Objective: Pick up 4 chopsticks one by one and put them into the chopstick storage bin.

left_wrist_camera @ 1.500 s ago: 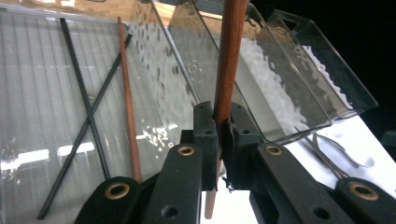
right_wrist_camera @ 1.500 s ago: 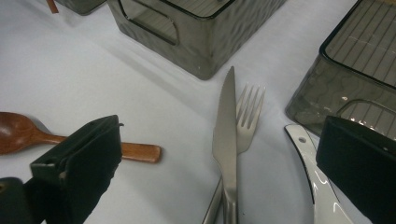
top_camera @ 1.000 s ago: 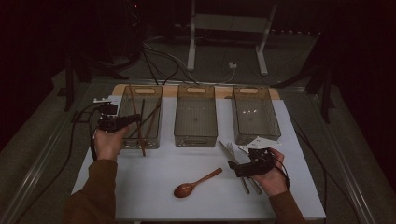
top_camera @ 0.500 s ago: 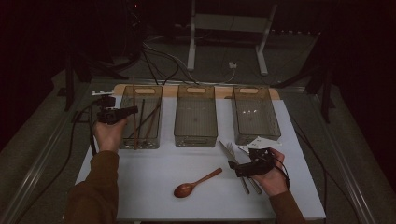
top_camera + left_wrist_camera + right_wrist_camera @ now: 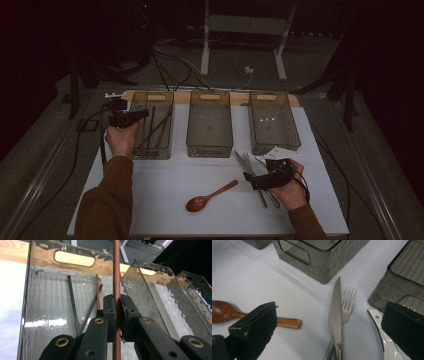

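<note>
**Left jaws clamped on a chopstick over the left bin; right jaws apart above the cutlery**

My left gripper (image 5: 117,312) has its two black jaws pressed together on a thin reddish-brown wooden chopstick (image 5: 116,272). The stick runs straight up between the pads and is cut off at the top and bottom edges of the left gripper view, so I cannot see either end. In the high view it is a faint thin line rising from the left gripper (image 5: 131,118), and I can barely make it out against the dark.

Just behind the jaws is the left smoky clear plastic bin (image 5: 35,315) with a handle slot in its end wall. In it lie two dark sticks and one more reddish one; their lower ends are hidden by my gripper. Right of that bin stand the middle bin (image 5: 209,125) and, further right, the third bin (image 5: 274,122).

My right gripper (image 5: 329,325) has its jaws wide apart, holding nothing, hovering near the right of the left bin's row, in front of the third bin. Between them on the white table (image 5: 249,272) lie a steel table knife (image 5: 336,312) crossing over a steel fork (image 5: 347,306); their handles are cut off below. A second shiny utensil (image 5: 382,337) is half hidden by the right jaw. A brown wooden spoon (image 5: 222,311) lies to the left, its handle partly behind the left jaw.
</note>
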`<state>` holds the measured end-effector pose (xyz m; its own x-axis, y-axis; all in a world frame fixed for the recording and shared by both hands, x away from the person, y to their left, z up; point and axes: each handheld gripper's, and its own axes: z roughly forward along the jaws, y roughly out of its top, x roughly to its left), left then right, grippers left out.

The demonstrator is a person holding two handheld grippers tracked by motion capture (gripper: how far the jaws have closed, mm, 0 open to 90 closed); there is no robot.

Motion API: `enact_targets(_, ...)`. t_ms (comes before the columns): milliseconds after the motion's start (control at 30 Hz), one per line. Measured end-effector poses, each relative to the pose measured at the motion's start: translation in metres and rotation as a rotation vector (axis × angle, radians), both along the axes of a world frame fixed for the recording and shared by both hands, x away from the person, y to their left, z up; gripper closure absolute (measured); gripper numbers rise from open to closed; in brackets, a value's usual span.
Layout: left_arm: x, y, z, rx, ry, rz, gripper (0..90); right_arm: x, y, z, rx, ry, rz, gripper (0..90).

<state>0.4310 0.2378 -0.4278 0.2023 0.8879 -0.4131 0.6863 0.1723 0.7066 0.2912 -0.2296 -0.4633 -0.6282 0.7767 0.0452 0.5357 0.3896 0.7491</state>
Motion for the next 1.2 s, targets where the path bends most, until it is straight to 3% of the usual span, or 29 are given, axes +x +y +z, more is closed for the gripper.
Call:
enact_targets(200,0.006,-0.001,-0.003,0.018,0.001,0.033,84.5,0.0,0.0,-0.001,0.003,0.001,0.001,0.2)
enact_targets(267,0.008,-0.001,-0.005,0.019,-0.004,0.047,78.3,0.0,0.0,-0.001,0.003,0.002,0.001,0.2)
enact_targets(400,0.008,-0.001,-0.005,0.024,-0.035,0.067,51.5,-0.001,0.0,-0.002,0.005,0.0,0.003,0.2)
enact_targets(467,0.006,-0.002,-0.004,0.055,-0.044,0.068,39.2,-0.001,-0.001,-0.002,0.007,0.0,0.002,0.2)
enact_targets(633,0.003,-0.002,-0.002,0.078,-0.052,0.056,18.4,-0.001,-0.001,-0.002,0.009,-0.001,-0.002,0.1)
enact_targets(933,-0.011,0.001,0.009,0.094,-0.1,0.035,2.0,-0.001,-0.003,-0.001,0.021,-0.004,-0.007,0.1)
enact_targets(1200,-0.025,-0.004,0.017,0.111,-0.124,-0.01,0.8,0.0,-0.004,-0.001,0.029,-0.003,-0.011,0.1)
